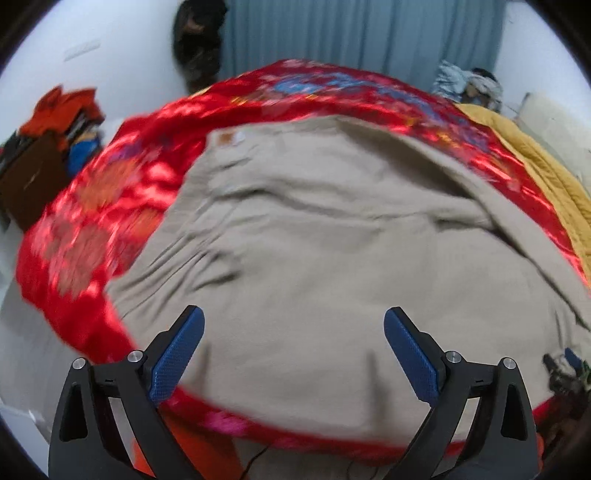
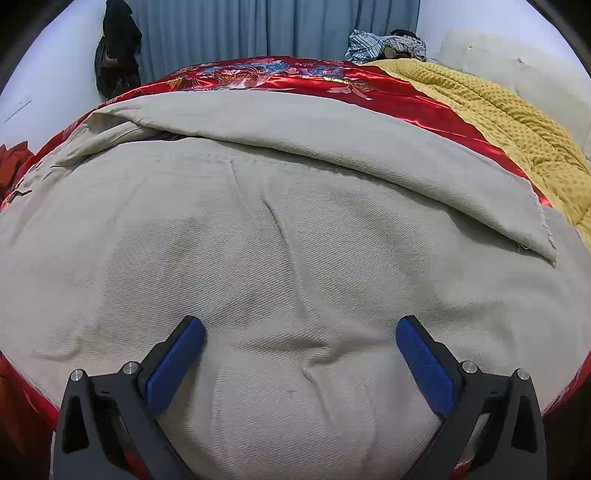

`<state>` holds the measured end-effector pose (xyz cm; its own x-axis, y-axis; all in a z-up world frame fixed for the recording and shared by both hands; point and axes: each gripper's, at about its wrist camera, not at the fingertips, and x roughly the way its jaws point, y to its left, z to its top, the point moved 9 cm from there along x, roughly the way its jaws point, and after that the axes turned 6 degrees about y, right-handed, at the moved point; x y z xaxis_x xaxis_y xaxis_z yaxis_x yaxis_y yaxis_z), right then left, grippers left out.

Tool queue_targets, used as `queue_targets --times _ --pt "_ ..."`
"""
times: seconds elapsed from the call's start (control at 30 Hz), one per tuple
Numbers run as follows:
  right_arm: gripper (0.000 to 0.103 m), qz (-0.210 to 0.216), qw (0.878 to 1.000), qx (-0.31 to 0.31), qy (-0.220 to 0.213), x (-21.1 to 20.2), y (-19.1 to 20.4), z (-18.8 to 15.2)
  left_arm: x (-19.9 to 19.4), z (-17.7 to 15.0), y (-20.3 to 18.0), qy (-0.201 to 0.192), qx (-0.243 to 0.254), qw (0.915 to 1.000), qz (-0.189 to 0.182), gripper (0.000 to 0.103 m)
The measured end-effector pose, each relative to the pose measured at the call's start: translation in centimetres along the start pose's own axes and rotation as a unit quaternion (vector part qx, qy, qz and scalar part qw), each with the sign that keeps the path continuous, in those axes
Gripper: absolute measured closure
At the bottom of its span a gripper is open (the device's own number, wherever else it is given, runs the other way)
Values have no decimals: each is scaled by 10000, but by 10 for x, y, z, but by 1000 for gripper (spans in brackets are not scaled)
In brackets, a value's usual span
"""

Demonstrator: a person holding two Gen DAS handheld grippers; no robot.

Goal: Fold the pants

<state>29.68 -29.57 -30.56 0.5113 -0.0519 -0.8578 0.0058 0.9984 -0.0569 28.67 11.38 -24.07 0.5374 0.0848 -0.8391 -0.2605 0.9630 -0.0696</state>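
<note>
Beige pants (image 1: 314, 240) lie spread on a red satin bedspread (image 1: 110, 192). In the left wrist view the waistband with a small label (image 1: 231, 138) is at the far left, and one leg runs off to the right. My left gripper (image 1: 293, 328) is open and empty, just above the near part of the pants. In the right wrist view the pants (image 2: 258, 258) fill the frame, with one leg folded over and its frayed hem (image 2: 543, 236) at the right. My right gripper (image 2: 300, 332) is open and empty, close over the cloth.
A yellow quilted blanket (image 2: 498, 118) lies on the bed's right side. Blue curtains (image 2: 277, 26) hang behind. Dark clothes (image 2: 116, 48) hang at the back left. A pile of red and dark clothes (image 1: 51, 136) sits left of the bed. A bundle of striped cloth (image 2: 384, 44) lies at the back.
</note>
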Motion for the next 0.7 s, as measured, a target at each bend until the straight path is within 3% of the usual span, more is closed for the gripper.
queue_targets --times 0.1,0.27,0.33,0.37,0.4,0.47,0.5,0.53,0.57,0.63,0.7 --pt "0 3 10000 6 8 0 0 0 5 26 -29 -107 24 9998 -157 4" --pt "0 43 10000 5 84 0 0 1 39 61 -45 -352 -27 9990 263 4" --pt "0 94 9999 16 114 0 0 2 69 51 -45 -49 159 9987 477 3" --pt "0 127 9998 35 125 0 -1 2 98 34 -42 419 352 9966 621 3" --pt "0 176 9997 55 158 -1 -1 2 113 23 -41 629 438 9951 627 2" --pt "1 403 9987 102 291 -8 -4 7 111 16 -41 124 614 9962 598 1" --pt "1 614 9975 228 261 -16 -6 10 110 15 -42 129 652 9956 654 1" --pt "6 936 9942 514 111 -28 -12 15 109 15 -42 112 651 9956 662 1" --pt "7 1522 9824 1072 -155 -45 -24 22 110 15 -41 108 646 9958 643 1" --pt "7 2165 9583 1829 -362 -56 -44 30 112 16 -40 110 624 9961 608 1" --pt "9 2503 9325 2595 -240 -47 -73 37 112 15 -41 94 636 9959 631 1"
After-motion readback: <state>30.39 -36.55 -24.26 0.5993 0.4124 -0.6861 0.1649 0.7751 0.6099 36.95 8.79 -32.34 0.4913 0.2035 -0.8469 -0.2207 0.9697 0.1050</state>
